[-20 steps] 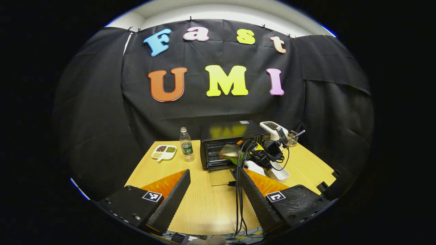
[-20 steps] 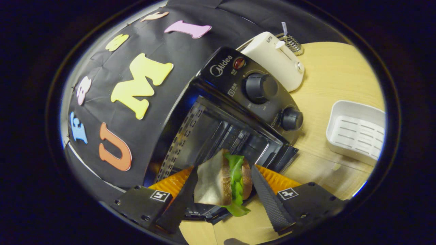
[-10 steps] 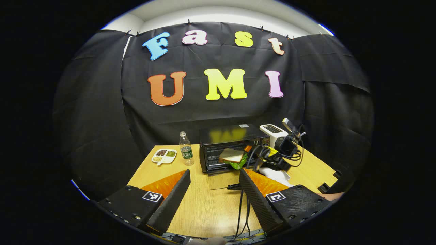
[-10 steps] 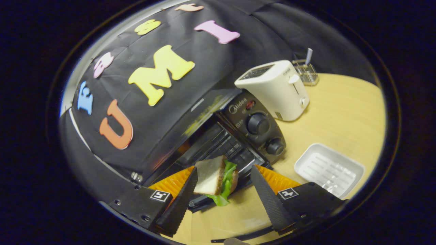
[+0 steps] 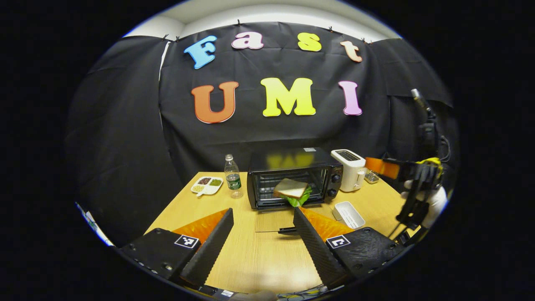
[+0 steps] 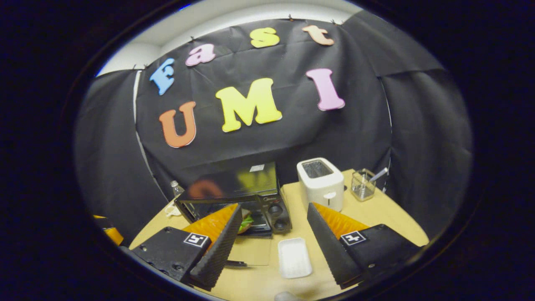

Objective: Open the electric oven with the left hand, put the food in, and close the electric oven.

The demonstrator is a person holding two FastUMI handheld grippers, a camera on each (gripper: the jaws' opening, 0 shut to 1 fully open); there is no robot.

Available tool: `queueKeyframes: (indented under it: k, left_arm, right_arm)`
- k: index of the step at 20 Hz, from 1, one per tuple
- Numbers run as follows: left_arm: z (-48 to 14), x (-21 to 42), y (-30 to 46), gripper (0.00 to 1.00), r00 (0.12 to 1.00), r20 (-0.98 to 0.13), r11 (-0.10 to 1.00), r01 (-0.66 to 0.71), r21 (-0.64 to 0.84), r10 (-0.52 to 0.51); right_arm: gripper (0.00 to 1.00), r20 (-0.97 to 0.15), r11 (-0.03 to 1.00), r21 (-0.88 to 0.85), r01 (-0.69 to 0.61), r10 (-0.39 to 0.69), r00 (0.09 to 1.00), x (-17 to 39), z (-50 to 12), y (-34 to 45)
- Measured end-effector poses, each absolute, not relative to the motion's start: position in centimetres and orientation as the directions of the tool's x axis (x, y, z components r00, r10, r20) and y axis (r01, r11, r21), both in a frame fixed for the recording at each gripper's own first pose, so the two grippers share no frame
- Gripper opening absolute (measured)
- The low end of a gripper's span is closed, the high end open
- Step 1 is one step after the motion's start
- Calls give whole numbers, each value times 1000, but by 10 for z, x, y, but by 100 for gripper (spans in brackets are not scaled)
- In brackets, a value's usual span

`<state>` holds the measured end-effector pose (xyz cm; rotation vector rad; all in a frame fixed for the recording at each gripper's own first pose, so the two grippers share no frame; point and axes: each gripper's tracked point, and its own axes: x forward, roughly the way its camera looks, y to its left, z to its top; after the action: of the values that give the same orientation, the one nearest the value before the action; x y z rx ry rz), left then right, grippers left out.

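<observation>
Pale bread and green lettuce mark the sandwich (image 5: 291,189), lying at the mouth of the oven (image 5: 292,177) near the table's (image 5: 250,255) back edge. It looks soft and light, with loose layers, so any further nudge is best made gently on the crusts. The glass door (image 5: 273,220) lies flat and open toward the front edge; it looks stiff and hinged, best lifted by the dark handle (image 5: 287,229) at its lip. The left gripper (image 5: 262,234) hovers low over the front edge, fingers apart and empty. The right gripper (image 6: 271,234) is raised by the right edge, fingers spread, holding nothing.
</observation>
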<state>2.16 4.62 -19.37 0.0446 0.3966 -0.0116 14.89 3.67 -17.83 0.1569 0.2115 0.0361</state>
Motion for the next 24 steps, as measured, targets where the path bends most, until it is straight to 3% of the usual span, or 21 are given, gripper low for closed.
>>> queueKeyframes:
  k: [5,10,14,15,16,17,18,19,20,22,23,24]
  left_arm:
    - [-249,22,10,95,885,-459,997,-66,37,75]
    - [-294,28,-28,95,865,-499,999,-43,34,54]
    - [-337,44,-50,95,837,-546,1000,17,-8,-19]
    - [-348,47,-52,95,828,-559,999,33,-17,-36]
    - [-358,51,-55,95,821,-568,998,45,-31,-55]
    - [-369,54,-58,95,809,-583,997,56,-46,-72]
    - [-378,57,-60,95,800,-594,996,64,-57,-85]
    - [-388,59,-62,95,788,-608,995,71,-70,-99]
    - [-397,62,-64,95,775,-623,994,75,-82,-110]
    - [-410,71,-63,96,764,-633,992,82,-91,-122]
    - [-415,75,-62,95,758,-641,992,88,-85,-122]
    - [-420,79,-62,95,753,-647,992,93,-81,-123]
  right_arm:
    - [100,-147,987,9,-159,159,976,100,-132,-8]
    - [100,-147,980,-1,-199,197,969,73,-105,-32]
    - [100,-191,989,5,-148,146,971,69,-103,-44]
    - [89,-197,991,6,-133,131,972,66,-102,-45]
    - [100,-202,993,4,-114,113,973,64,-101,-45]
    - [100,-209,995,4,-99,98,973,62,-102,-45]
    - [89,-220,997,6,-82,81,972,60,-103,-44]
    - [89,-227,998,8,-67,67,972,57,-104,-43]
    - [100,-234,999,6,-52,52,971,55,-104,-42]
    - [100,-236,1000,-15,-21,16,972,51,-101,-43]
    - [89,-236,1000,-23,-5,0,972,49,-99,-44]
    - [100,-237,999,-33,8,-15,971,48,-98,-45]
